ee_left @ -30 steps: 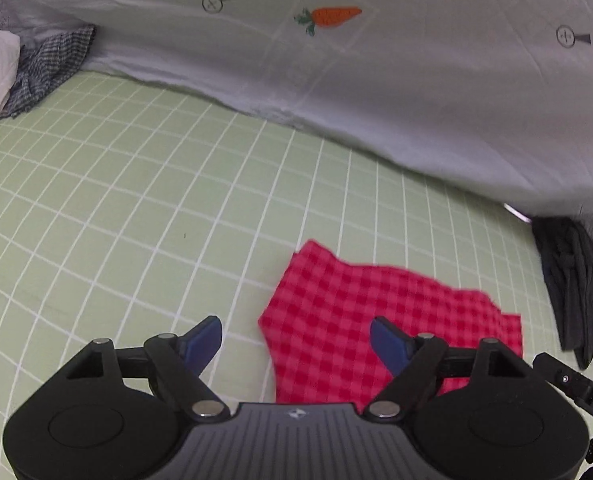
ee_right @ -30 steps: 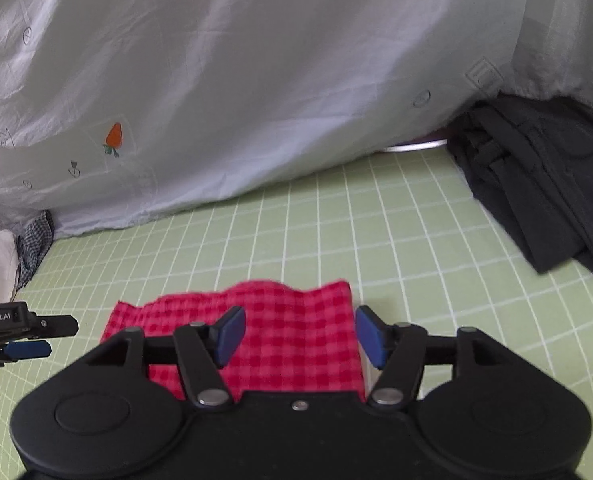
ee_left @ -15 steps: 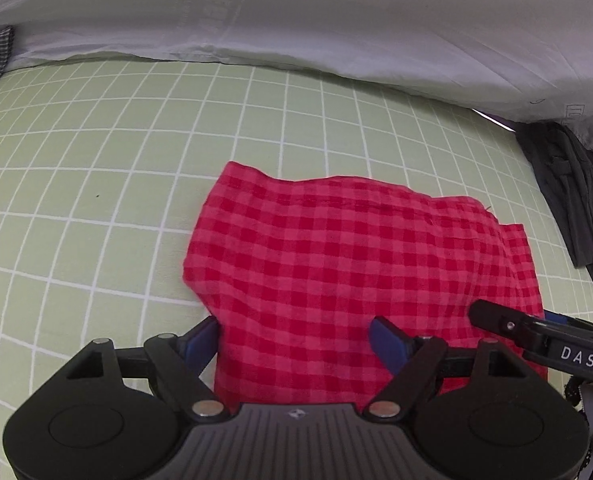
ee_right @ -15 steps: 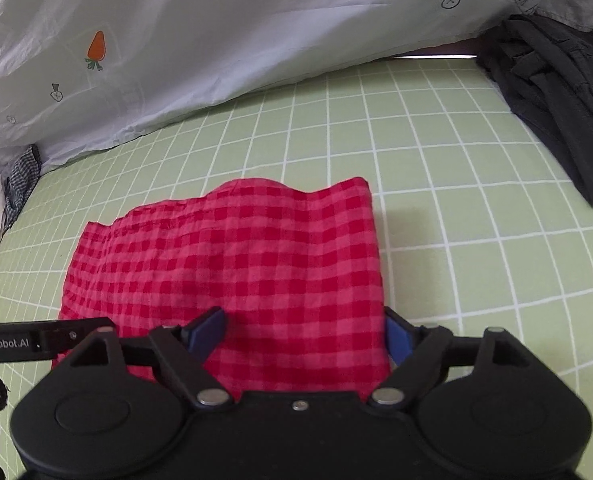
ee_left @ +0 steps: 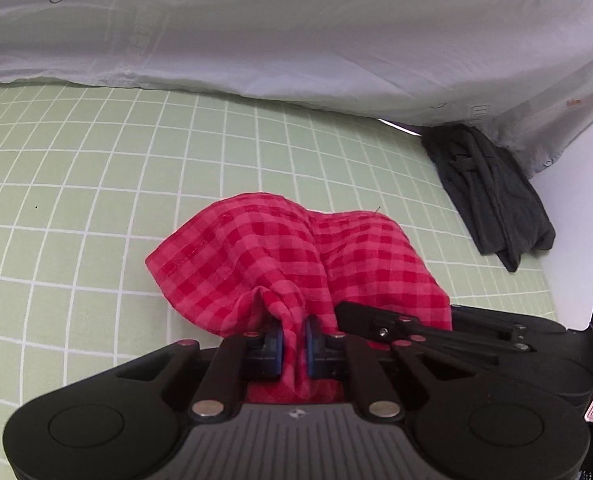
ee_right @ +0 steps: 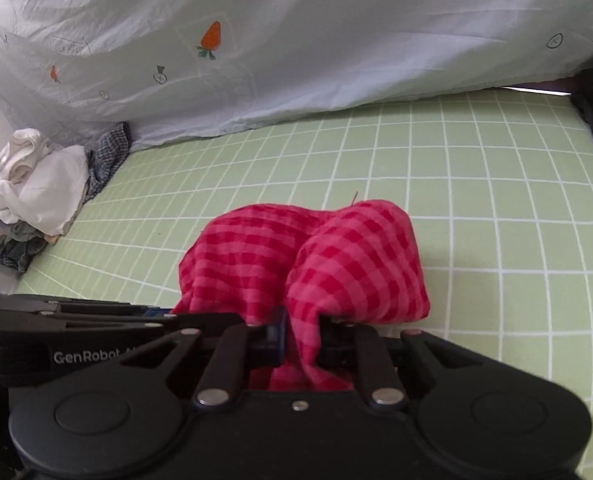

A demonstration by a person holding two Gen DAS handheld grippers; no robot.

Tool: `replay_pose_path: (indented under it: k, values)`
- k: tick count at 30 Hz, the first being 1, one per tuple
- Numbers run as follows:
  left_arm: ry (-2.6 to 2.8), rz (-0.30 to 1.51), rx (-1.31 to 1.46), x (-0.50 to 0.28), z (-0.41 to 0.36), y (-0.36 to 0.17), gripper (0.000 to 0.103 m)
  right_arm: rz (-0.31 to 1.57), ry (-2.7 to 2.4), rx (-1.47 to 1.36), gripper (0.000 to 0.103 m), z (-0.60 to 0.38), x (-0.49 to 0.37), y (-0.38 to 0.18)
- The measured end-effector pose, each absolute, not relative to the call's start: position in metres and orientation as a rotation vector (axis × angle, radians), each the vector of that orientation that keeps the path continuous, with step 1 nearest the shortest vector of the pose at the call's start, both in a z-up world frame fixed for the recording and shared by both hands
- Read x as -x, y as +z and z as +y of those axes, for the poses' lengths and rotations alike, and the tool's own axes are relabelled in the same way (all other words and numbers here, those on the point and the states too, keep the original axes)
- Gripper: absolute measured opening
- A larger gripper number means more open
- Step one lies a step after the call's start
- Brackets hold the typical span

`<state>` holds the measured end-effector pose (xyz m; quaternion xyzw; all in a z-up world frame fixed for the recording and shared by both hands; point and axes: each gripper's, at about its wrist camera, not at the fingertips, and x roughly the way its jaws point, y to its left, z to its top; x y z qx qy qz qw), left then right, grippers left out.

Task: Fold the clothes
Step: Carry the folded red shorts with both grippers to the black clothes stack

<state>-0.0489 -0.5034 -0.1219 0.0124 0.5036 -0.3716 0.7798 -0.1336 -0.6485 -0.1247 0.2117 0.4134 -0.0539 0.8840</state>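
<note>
A red checked cloth (ee_left: 280,260) lies bunched on the green grid mat (ee_left: 96,184); it also shows in the right wrist view (ee_right: 336,256). My left gripper (ee_left: 294,346) is shut on the cloth's near left edge. My right gripper (ee_right: 302,336) is shut on its near right edge. The pinched edges are lifted and the cloth bulges up between the grippers. The right gripper's body shows at the right of the left wrist view (ee_left: 436,332). The left gripper's body shows at the left of the right wrist view (ee_right: 76,320).
A white sheet with carrot prints (ee_left: 296,32) hangs behind the mat. A dark grey garment (ee_left: 492,192) lies at the mat's right edge. A pile of white and checked clothes (ee_right: 36,184) sits at the mat's left edge.
Both grippers have closed on the cloth's near edge. The cloth was flat and is now gathered and raised. Both grippers have pulled closer together.
</note>
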Motion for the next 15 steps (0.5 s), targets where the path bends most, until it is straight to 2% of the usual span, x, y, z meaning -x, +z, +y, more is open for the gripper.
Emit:
replay_pose_path:
  k: [8, 15]
  values:
    - [-0.81, 1.085, -0.059, 0.134, -0.481, -0.102, 0.011, 0.791, -0.131, -0.459, 0.014, -0.612, 0.215, -0.091]
    - [-0.814, 1.117, -0.063, 0.183, -0.47, -0.105, 0.011, 0.808, -0.137, -0.476, 0.014, -0.595, 0.269, -0.092]
